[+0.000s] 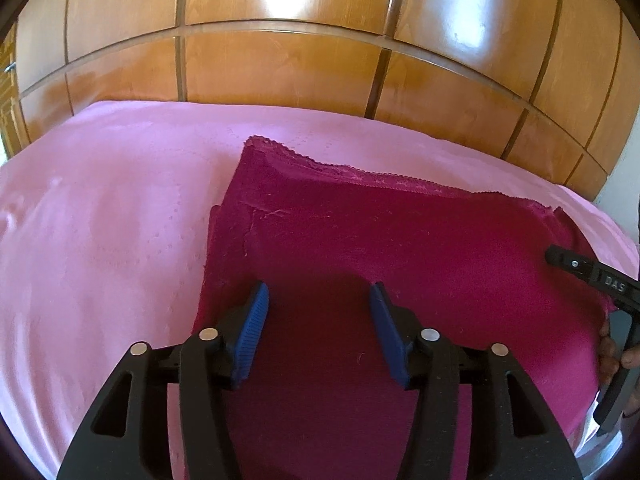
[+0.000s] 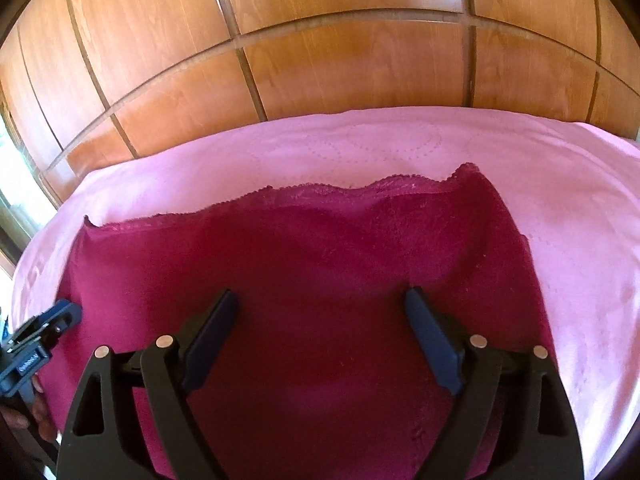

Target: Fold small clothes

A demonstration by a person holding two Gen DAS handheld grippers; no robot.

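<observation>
In the left wrist view, the left gripper [image 1: 318, 300] fills the lower middle of the frame, its jaws apart with blue ribbed pads [image 1: 253, 320] on either side of a bare stretch of cloth. Nothing is pinched between them. Below and ahead lies the magenta garment [image 1: 400, 240], spread flat on a pink bedspread [image 1: 100, 220]; its lace-trimmed edge runs across the centre of the frame towards the right. At the right edge the right gripper [image 1: 560, 258] reaches in over the garment's side, and white letters on its black body read "DAS", though the start of the word is hard to make out. Fingers [image 1: 608, 350] of the person show beside it. A glossy wooden panelled wall [image 1: 280, 40] fills the top.

In the right wrist view, the right gripper [image 2: 322, 300] sits lower centre, jaws wide apart over the garment [image 2: 320, 248], gripping nothing. The lace edge crosses the middle of the frame. At the lower left the left gripper [image 2: 60, 314] touches the garment's side; a small white label on it is too blurred to read.
</observation>
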